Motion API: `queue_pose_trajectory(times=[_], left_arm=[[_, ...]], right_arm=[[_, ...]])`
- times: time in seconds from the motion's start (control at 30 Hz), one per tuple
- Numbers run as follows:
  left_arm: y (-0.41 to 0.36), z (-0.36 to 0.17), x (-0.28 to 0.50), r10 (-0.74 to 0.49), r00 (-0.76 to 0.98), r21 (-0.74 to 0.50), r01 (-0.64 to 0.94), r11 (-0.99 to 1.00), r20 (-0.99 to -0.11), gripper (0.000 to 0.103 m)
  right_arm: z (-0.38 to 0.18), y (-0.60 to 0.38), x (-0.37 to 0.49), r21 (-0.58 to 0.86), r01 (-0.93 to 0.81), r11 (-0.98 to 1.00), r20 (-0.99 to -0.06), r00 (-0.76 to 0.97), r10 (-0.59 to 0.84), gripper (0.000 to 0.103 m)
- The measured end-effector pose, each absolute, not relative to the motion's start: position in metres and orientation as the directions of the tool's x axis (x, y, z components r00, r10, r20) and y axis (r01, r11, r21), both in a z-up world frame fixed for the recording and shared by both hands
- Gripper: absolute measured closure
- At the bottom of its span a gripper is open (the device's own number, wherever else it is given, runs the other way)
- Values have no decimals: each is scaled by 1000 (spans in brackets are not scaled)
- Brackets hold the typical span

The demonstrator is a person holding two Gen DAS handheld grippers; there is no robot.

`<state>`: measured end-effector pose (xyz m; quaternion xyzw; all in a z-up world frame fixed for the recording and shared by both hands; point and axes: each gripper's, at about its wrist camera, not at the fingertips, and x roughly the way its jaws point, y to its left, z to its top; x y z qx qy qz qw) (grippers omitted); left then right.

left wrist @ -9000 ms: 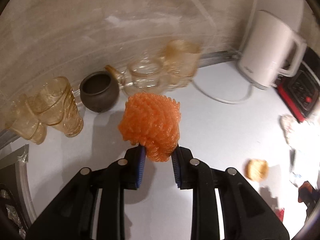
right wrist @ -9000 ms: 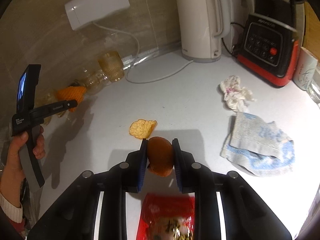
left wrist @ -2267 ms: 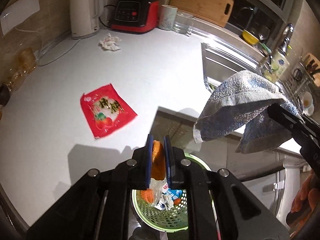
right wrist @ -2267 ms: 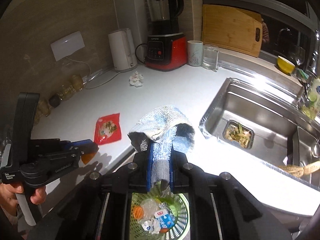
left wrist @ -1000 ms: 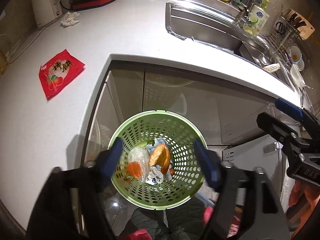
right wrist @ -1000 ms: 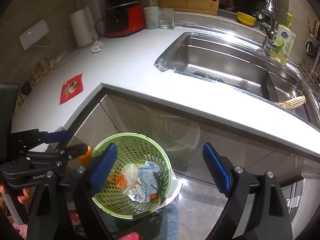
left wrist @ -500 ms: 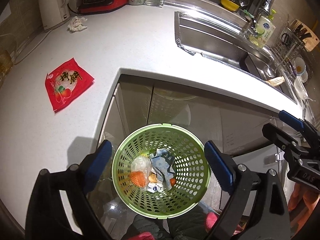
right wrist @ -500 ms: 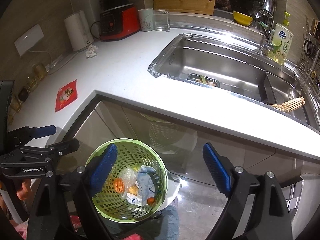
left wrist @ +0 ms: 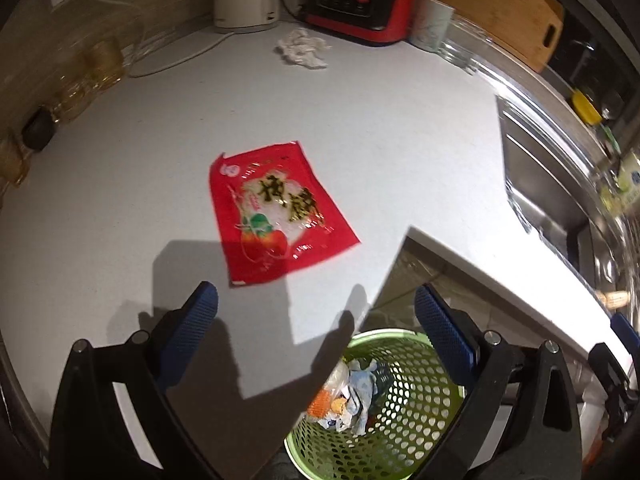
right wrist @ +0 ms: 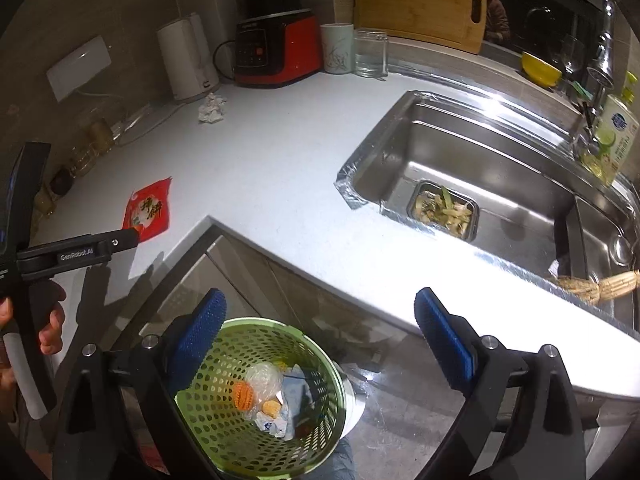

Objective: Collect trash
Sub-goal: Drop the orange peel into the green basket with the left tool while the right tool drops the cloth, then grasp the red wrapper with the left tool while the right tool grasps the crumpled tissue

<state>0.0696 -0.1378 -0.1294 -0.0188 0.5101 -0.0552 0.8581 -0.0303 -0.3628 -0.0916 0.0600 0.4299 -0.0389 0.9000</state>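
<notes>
I see my left gripper [left wrist: 316,312] and right gripper [right wrist: 320,316] opening wide, both empty. One red wrapper [left wrist: 276,210] at twelve o'clock, one crumpled tissue [left wrist: 302,53] beyond; one green basket [right wrist: 256,400] below.

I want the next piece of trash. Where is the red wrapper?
The red wrapper lies flat on the white counter, mid-frame in the left wrist view, just beyond the empty left claw, near the counter's inner corner.

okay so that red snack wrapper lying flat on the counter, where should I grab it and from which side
Probably at the near corner of the red wrapper, the one closest to the counter edge, coming from above with the left gripper, whose jaws are opening and empty. The wrapper lies flat and thin, so a slightly crinkled corner gives the pads something to pinch.
</notes>
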Motion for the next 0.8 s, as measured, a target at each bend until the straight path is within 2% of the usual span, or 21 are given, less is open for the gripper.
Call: queue_pose_trajectory(times=[0.2,0.47,0.8], left_arm=[[-133,-140,102,0,475,-39,-73,997,-880,9],[-139,-149,121,48,454,-54,-209,976,-889,9],[-148,-165,148,131,421,-14,-324,946,-897,9]], right_arm=[[-85,-359,26,66,11,998,-765,643,44,3],[-83,-350,117,71,-148,986,-758,635,150,3],[-89,-322,232,69,-318,946,-748,611,260,2]])
